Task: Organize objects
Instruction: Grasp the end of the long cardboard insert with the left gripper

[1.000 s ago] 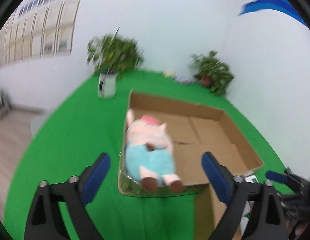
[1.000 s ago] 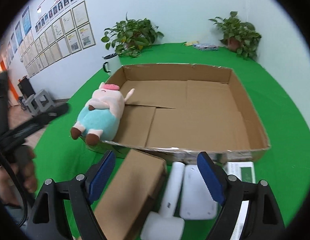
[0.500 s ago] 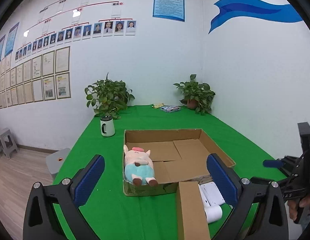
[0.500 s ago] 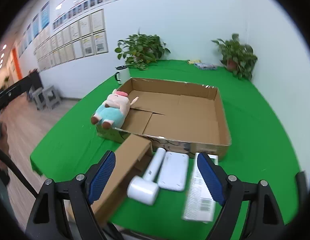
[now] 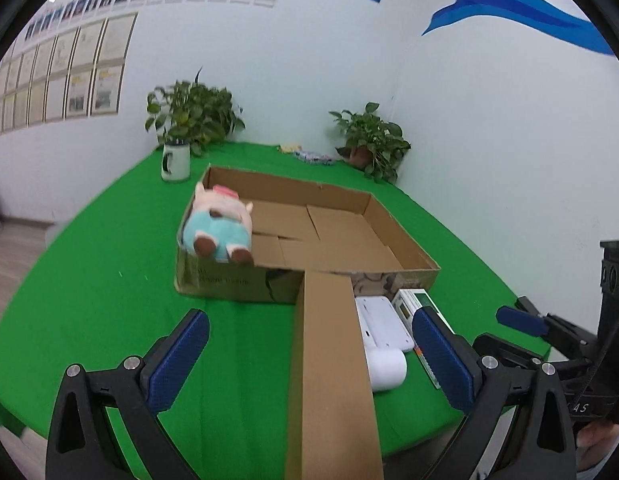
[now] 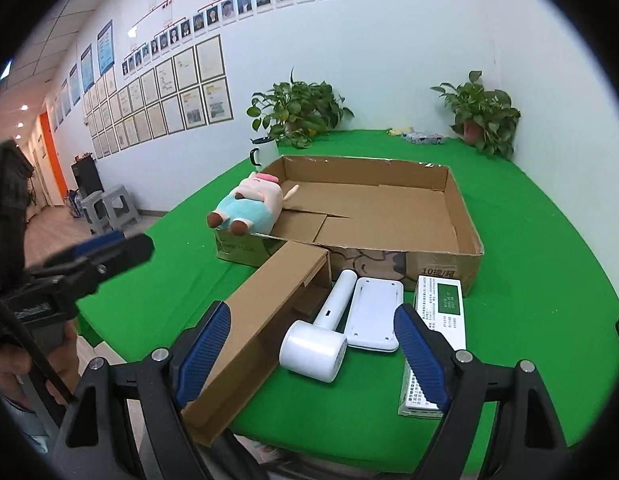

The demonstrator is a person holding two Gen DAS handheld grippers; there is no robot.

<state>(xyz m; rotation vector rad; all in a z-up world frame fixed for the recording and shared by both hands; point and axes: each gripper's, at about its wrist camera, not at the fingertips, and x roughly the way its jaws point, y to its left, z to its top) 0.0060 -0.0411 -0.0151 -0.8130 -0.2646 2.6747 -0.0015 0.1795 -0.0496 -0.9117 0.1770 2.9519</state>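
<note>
A plush pig [image 5: 219, 227] [image 6: 247, 209] lies in the left near corner of an open shallow cardboard box [image 5: 337, 200] [image 6: 465, 216] on the green table. In front of the box lie a long brown carton [image 5: 329, 368] [image 6: 265, 328], a white hammer-shaped device [image 6: 321, 336] [image 5: 383, 366], a flat white device [image 6: 375, 312] [image 5: 383, 322] and a white-and-green packet [image 6: 439, 320] [image 5: 415, 304]. My left gripper [image 5: 309, 364] is open and empty, held back above the brown carton. My right gripper [image 6: 313, 348] is open and empty, above the hammer-shaped device.
A white mug [image 5: 175, 162] [image 6: 263, 154] and a potted plant [image 5: 193, 114] stand at the back left. Another plant [image 5: 371, 140] [image 6: 483, 112] stands in the back right corner. Small packets [image 6: 423, 138] lie at the far edge. Stools [image 6: 109, 208] stand on the floor to the left.
Both grippers have pulled back from the box toward the table's near edge and stayed open. The pig lies in the box as before.
</note>
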